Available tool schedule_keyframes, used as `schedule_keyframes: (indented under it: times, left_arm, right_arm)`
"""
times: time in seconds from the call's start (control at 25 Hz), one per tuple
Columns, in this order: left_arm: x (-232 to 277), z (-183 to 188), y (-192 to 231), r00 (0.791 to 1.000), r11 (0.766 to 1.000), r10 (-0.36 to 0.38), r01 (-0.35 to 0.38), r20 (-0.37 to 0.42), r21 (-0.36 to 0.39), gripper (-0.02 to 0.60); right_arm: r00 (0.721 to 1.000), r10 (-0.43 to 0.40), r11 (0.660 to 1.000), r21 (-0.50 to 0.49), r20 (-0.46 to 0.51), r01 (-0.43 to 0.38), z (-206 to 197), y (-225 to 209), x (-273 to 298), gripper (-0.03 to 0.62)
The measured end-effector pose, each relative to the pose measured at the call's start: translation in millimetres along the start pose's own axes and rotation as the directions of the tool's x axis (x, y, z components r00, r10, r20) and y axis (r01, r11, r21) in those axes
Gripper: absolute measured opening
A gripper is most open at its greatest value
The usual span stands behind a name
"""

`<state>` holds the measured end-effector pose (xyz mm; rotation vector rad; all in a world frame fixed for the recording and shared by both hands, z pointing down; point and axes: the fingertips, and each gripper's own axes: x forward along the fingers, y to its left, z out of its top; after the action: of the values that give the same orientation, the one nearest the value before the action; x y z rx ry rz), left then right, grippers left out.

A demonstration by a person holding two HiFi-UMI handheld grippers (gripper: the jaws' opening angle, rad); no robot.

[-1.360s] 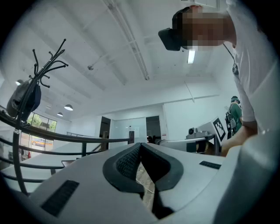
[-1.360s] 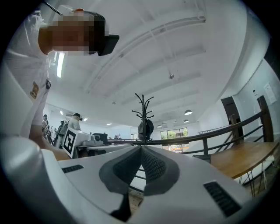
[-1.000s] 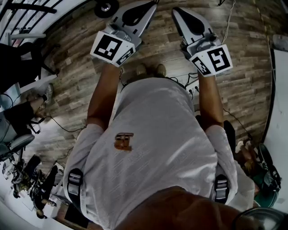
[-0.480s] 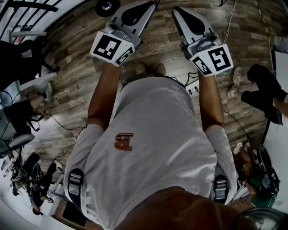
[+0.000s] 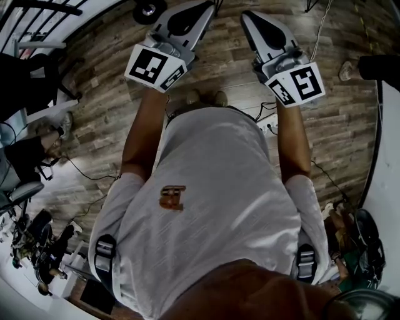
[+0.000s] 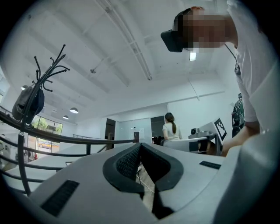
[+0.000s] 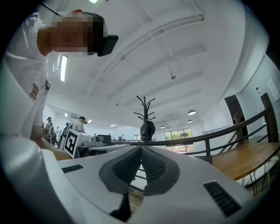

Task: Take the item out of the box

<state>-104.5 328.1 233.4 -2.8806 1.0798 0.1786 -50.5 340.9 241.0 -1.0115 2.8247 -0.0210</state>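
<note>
Task not started: no box, no item in any view.
Head view: left claw [image 5: 200, 9] at 11 o'clock, right claw [image 5: 250, 19] at 1 o'clock, both held out over the wood floor [image 5: 350, 125]. Left gripper view: jaws shut tip to tip, nothing between them, coat rack [image 6: 41, 83] at 9 o'clock. Right gripper view: jaws shut, empty, railing [image 7: 227, 133] at 3 o'clock. My read: everything's left to do, i.e. reach the box, grip the item, lift it out.

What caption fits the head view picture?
Person holds left claw and right claw, both shut, above wooden floor.
</note>
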Motion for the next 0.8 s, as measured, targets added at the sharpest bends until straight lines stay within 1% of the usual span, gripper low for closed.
schedule_keyframes:
  times: [0.24, 0.52, 0.8]
  left_arm:
    - [17, 8, -3, 1.000, 0.999, 0.029, -0.029, 0.003, 0.016, 0.019]
    - [47, -3, -9, 0.998, 0.998, 0.056, -0.055, -0.002, 0.029, 0.019]
    - [60, -9, -8, 0.997, 0.996, 0.081, -0.081, -0.004, 0.032, 0.018]
  right_arm:
    - [1.000, 0.029, 1.000, -0.004, 0.003, -0.029, 9, -15, -6, 0.031]
    - [0.999, 0.051, 0.999, 0.004, -0.002, -0.051, 2, -49, -19, 0.031]
    - [0.998, 0.066, 0.998, 0.000, -0.007, -0.066, 1, -67, -22, 0.031]
